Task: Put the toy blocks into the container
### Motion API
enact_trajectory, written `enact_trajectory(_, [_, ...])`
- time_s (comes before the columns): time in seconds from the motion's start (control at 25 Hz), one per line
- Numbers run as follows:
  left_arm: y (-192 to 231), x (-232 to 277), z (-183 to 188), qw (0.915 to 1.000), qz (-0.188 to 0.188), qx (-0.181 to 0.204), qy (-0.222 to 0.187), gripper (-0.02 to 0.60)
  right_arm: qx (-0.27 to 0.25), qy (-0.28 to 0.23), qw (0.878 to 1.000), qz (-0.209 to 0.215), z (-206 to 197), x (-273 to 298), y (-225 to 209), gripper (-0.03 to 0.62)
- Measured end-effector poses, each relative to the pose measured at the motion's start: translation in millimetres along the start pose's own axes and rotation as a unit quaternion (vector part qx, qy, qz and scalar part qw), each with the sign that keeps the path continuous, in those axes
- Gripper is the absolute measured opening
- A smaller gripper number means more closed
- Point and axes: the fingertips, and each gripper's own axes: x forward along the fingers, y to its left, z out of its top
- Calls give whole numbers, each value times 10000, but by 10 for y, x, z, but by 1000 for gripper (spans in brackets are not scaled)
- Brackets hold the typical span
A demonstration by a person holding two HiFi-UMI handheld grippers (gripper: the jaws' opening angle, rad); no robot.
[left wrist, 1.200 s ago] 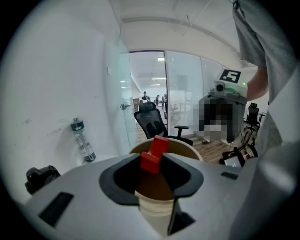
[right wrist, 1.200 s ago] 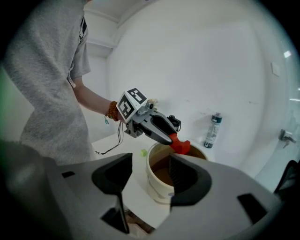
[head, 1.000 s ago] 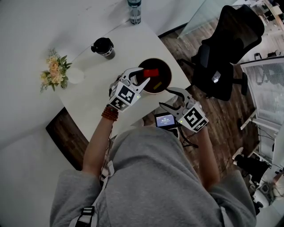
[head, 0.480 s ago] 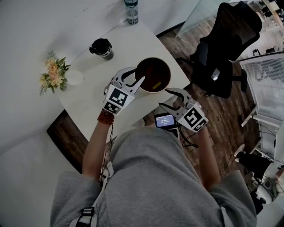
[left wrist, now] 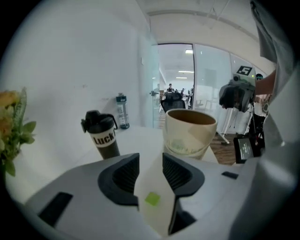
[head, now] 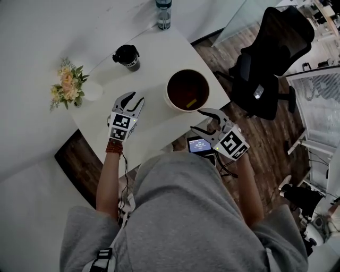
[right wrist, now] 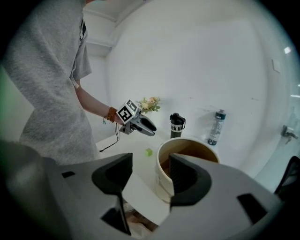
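The cream container [head: 168, 94] with a brown inside stands near the table's right corner, and a yellow block [head: 190, 101] lies in it. My left gripper [head: 133, 97] hovers over the table left of the container; its jaws are opening with nothing pressed between them. A small green block [left wrist: 152, 199] lies on the table under them, and it also shows beside the container [right wrist: 162, 180] as the green block [right wrist: 148, 152]. My right gripper [head: 209, 121] stands open and empty at the table's edge, close to the container's near side.
A black tumbler [head: 126, 56], a water bottle [head: 163, 13] and a bunch of flowers [head: 68, 87] stand along the far side of the white table. A black office chair [head: 265, 64] is to the right. A small screen device [head: 201, 144] hangs below the table edge.
The left gripper held a red block over the container a second ago. It is now empty and has drawn back to the left. The right gripper has stayed put.
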Motion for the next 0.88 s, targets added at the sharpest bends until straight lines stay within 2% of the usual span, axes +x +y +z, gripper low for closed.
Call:
enact_trajectory(0.16, [8, 116, -505, 9989, 1, -288, 372, 164, -55, 46, 10000, 48, 57, 48, 54, 244])
enact_trajectory(0.36, [-32, 339, -925, 9966, -16, -561, 604, 184, -44, 170, 9998, 70, 48, 89, 129, 244])
enact_trajectory(0.56, [22, 465, -1159, 9941, 279, -699, 785, 219, 14, 254, 9997, 33, 19, 77, 175, 244])
enact_trajectory(0.88, [-14, 568, -1365, 9909, 194, -769, 1088, 222, 25, 279, 9996, 25, 14, 128, 210, 244])
